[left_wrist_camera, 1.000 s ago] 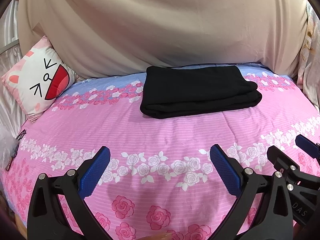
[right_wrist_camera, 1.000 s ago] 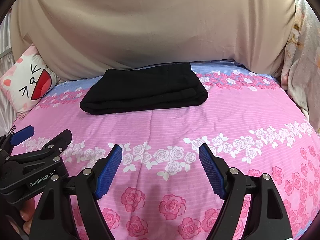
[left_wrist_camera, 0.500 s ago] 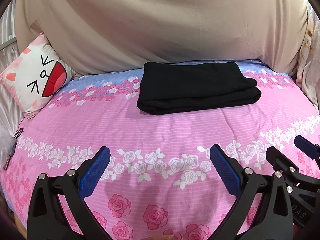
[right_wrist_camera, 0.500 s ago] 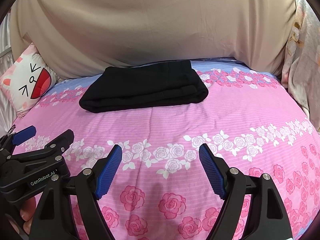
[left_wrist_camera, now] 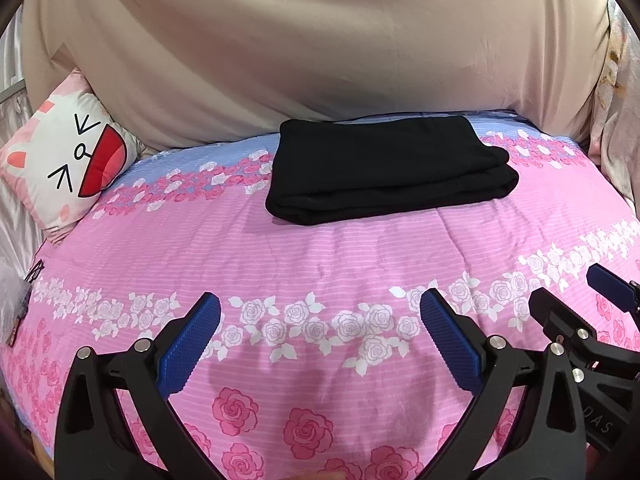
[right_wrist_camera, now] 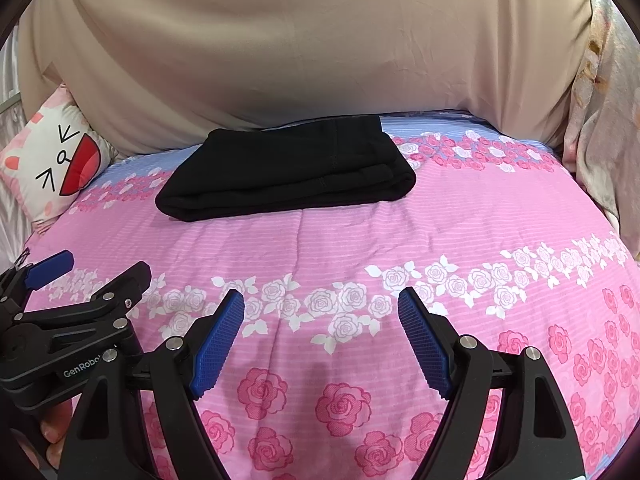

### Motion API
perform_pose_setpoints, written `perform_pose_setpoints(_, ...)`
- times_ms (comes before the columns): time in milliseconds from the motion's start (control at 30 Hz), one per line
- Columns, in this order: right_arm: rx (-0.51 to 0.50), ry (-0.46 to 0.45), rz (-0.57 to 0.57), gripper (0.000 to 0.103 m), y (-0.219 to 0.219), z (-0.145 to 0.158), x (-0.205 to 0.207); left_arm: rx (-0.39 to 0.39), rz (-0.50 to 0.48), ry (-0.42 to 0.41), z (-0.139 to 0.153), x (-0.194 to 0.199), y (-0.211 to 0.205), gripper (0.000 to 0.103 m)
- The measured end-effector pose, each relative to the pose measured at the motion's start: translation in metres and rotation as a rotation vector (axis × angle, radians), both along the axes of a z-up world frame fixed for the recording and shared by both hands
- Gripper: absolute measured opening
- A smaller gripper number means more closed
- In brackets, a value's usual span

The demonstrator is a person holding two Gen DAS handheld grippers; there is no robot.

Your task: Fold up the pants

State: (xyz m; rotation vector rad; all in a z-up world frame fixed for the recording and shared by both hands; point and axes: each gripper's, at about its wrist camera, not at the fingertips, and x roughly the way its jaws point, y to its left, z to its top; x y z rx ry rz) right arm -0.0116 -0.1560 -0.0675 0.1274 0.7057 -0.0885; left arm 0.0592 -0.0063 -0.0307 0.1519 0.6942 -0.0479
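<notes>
Both of your grippers have their jaws spread wide with nothing between the blue pads: the left gripper (left_wrist_camera: pixel 320 316) and the right gripper (right_wrist_camera: pixel 321 311) hover side by side over the near part of the bed, above the band of white roses on the pink floral bedspread (left_wrist_camera: pixel 360 248). From the right wrist view you can see your left gripper's black frame at the lower left, with fingertips (right_wrist_camera: pixel 56 426) wrapped under it. The pants (left_wrist_camera: pixel 384 174) lie folded into a compact black rectangle at the far side of the bedspread, well apart from both grippers, with the thick rolled fold facing you and the far edge close to the beige cloth (left_wrist_camera: pixel 320 48) draped behind the bed. A cartoon-face pillow (left_wrist_camera: pixel 68 160) leans at the far left corner, clear of the pants.
</notes>
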Motion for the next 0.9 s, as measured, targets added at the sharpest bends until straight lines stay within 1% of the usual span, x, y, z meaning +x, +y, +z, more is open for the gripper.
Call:
perform_pose_setpoints(167, 0.001, 0.006, -0.002, 0.077, -0.001, -0.002, 0.0, -0.021, -0.012, 0.023, -0.003, 0.002, 0.002, 0.098)
perform_pose_setpoints(333, 0.004, 0.008, -0.008, 0.077, -0.002, -0.003, -0.002, 0.017, -0.002, 0.01, -0.005, 0.002, 0.0, 0.098)
perform_pose_setpoints(433, 0.005, 0.008, -0.012, 0.077, -0.004, -0.003, -0.003, 0.051, 0.018, -0.021, -0.004, -0.001, 0.001, 0.098)
perform_pose_setpoints(900, 0.009, 0.015, -0.024, 0.077, -0.007, -0.004, -0.005, 0.062, -0.003, -0.028, 0.001, -0.008, 0.0, 0.098)
